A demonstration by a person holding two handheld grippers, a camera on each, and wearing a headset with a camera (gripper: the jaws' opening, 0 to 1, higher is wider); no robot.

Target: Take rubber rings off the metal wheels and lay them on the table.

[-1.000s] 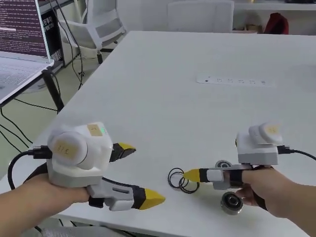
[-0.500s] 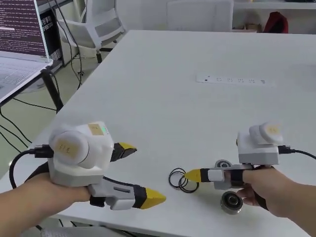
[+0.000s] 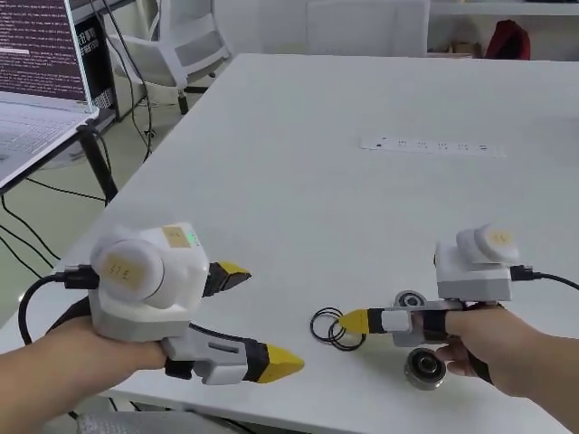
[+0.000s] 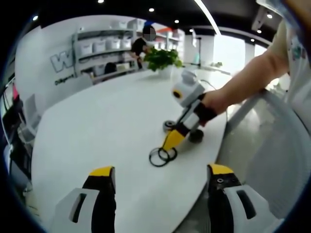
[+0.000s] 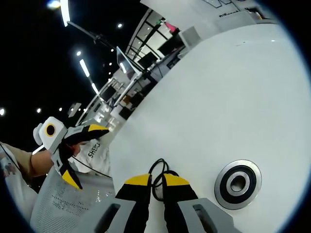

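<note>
Several black rubber rings [image 3: 326,327] lie overlapping on the white table [image 3: 308,190] near its front edge. My right gripper [image 3: 348,321] lies low over the table with its yellow tips at the rings; in the right gripper view its jaws [image 5: 156,182] stand almost together, shut on a black ring [image 5: 159,170]. One metal wheel [image 3: 410,300] sits just behind that gripper and another [image 3: 423,369] in front of it, beside the hand. The near wheel [image 5: 237,184] shows a dark band round its hub. My left gripper [image 3: 258,316] is held open to the left, apart from the rings [image 4: 163,155].
A white power strip [image 3: 432,146] lies far back on the table. A laptop [image 3: 41,86] on a stand is at the far left, with office chairs [image 3: 190,41] behind. The table's front edge runs just under both hands.
</note>
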